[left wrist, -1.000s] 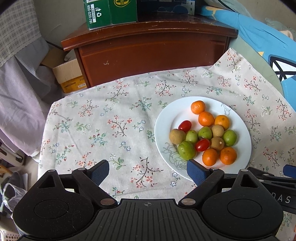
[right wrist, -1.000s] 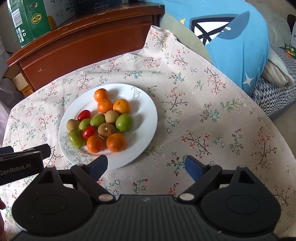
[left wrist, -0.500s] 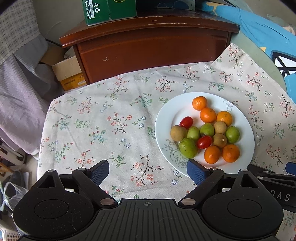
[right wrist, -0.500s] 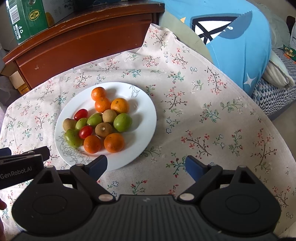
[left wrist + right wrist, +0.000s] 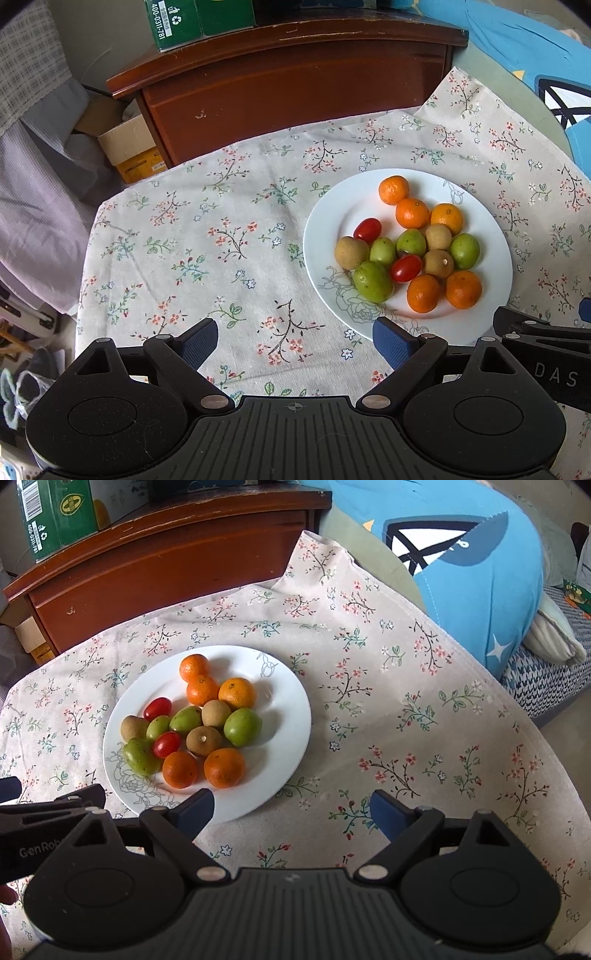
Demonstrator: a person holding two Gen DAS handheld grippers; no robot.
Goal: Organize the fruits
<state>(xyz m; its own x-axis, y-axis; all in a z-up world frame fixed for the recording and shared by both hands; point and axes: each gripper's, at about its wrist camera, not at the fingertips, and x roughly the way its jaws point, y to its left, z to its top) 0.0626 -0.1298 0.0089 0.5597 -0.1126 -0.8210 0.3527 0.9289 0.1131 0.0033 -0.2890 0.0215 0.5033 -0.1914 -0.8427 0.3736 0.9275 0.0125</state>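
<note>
A white plate rests on the floral tablecloth and holds a mixed pile of fruit: several oranges, several green fruits, three brown kiwis and two red cherry tomatoes. My left gripper hovers open over the cloth, its right finger above the plate's near rim. My right gripper is open too, just right of the plate's near edge. Nothing lies between either pair of fingers.
A dark wooden cabinet with a green carton on top stands behind the table. A blue cushion lies to the right, cardboard boxes and clothes to the left. The cloth's edges drop off left and right.
In the left wrist view the plate has slid slightly right and down as the camera shifted a little. The right wrist view is almost unchanged. Both grippers stay open.
</note>
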